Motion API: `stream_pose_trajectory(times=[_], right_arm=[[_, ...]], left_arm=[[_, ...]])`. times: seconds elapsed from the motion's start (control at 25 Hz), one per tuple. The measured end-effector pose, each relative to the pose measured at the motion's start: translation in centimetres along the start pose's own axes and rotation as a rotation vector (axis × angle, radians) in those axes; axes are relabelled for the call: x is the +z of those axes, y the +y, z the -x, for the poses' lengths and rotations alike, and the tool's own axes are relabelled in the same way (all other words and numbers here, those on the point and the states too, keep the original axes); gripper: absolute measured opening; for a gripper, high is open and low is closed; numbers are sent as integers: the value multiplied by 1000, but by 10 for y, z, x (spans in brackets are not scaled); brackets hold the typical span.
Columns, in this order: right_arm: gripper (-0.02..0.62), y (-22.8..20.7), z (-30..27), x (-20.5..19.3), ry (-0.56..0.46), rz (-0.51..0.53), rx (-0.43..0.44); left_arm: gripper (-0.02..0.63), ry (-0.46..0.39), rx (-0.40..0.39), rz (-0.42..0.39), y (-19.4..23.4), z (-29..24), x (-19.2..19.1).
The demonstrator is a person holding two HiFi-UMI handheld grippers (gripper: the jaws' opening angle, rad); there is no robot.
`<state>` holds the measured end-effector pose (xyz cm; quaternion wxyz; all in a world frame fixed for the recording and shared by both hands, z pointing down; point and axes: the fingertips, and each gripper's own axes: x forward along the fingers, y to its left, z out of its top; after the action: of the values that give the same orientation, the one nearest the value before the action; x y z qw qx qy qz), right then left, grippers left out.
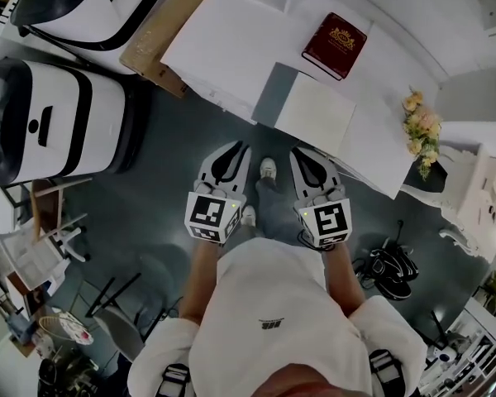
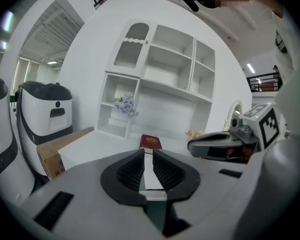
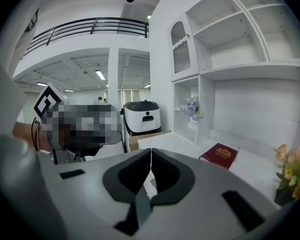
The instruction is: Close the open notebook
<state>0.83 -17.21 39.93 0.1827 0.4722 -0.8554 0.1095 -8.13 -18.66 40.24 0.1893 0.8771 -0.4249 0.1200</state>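
One open notebook (image 1: 318,112), one red book (image 1: 335,45); left tool (image 1: 236,149) ajar, right tool (image 1: 302,154) closed.

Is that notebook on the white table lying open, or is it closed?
Open. In the head view the notebook lies spread flat on the table, blank pages facing up.
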Motion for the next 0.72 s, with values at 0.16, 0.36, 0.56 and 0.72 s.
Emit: stream_pose_trajectory(times=[0.16, 0.36, 0.56, 0.72], right_arm=[[-3, -6, -20, -5, 10, -9, 21], [-3, -15, -42, -17, 33, -14, 44], [-3, -22, -62, -32, 63, 5, 52], [-3, -26, -74, -44, 81, 3, 57]], left_arm=[[0, 25, 3, 12, 10, -18, -8], [0, 53, 10, 32, 22, -42, -22], [0, 73, 11, 54, 31, -62, -35], [0, 90, 10, 75, 36, -75, -48]])
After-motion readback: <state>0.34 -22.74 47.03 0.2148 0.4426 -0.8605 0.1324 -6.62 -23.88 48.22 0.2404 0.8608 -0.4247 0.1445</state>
